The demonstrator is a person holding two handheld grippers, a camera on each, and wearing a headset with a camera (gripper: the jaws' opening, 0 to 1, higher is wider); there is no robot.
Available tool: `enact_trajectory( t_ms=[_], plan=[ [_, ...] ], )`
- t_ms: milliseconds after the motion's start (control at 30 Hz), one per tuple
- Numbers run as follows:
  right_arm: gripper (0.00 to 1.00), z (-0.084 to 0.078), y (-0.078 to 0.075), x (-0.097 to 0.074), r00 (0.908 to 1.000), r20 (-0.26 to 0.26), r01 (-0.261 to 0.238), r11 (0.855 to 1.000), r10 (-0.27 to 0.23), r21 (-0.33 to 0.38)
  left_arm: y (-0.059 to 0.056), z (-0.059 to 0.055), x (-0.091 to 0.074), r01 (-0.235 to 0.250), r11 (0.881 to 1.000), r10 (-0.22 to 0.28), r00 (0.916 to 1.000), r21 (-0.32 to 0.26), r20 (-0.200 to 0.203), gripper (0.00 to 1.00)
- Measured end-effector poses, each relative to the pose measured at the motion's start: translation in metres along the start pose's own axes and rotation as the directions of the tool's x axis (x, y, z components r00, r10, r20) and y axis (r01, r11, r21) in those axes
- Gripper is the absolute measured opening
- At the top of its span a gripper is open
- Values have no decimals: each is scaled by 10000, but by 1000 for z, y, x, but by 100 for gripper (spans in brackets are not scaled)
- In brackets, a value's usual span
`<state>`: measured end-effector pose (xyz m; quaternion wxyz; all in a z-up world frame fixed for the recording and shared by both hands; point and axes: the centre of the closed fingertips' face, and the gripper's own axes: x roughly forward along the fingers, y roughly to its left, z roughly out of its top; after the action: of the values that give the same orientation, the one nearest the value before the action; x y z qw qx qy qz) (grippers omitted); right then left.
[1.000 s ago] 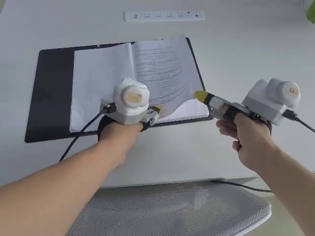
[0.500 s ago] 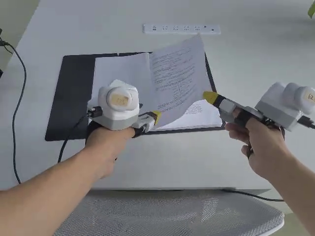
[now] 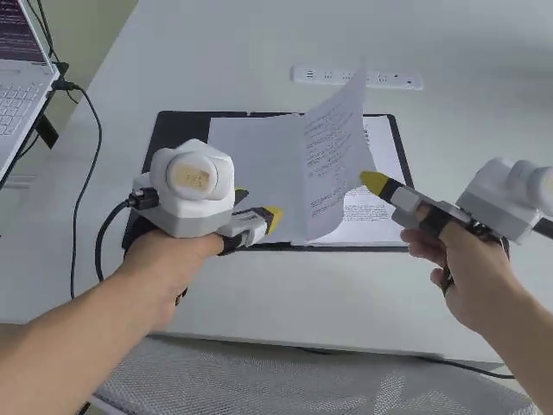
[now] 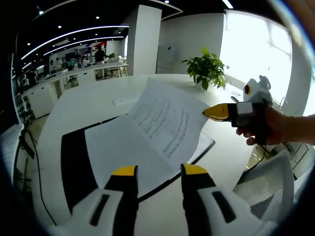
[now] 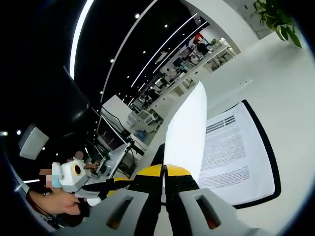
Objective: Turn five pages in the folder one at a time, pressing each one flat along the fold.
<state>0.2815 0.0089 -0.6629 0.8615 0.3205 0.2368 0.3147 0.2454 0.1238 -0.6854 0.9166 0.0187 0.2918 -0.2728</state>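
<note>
Pinching the free edge of a page [image 3: 333,156], the right gripper [image 3: 373,182], at the page's 3 o'clock, has its jaws closed on it and holds it nearly upright over the middle of the open folder [image 3: 177,130]. The left gripper [image 3: 270,216] hovers at the page's 8 o'clock, jaws apart and empty. This turn looks half done: laying it flat and pressing the fold remain, and the count of pages already turned cannot be told.

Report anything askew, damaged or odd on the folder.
Nothing damaged or spilled. One page stands upright above the folder, its edge pinched in the shut right gripper: a turn half done, not a fault. The other sheets lie flat. The left gripper is open near the folder's front edge.
</note>
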Motion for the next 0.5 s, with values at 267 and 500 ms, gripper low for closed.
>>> enact_trajectory(
  t_ms=[267, 500],
  plan=[
    [0, -12, 28, 23, 9980, -414, -498, 9985, 488, -241, 11, 1, -31, -118, 9999, 120, 9998, -110, 137, 33],
    [0, -30, 48, 47, 9924, -966, -811, 9958, 767, -424, 26, 0, -58, -343, 9988, 353, 9990, -350, 290, 33]
  ],
)
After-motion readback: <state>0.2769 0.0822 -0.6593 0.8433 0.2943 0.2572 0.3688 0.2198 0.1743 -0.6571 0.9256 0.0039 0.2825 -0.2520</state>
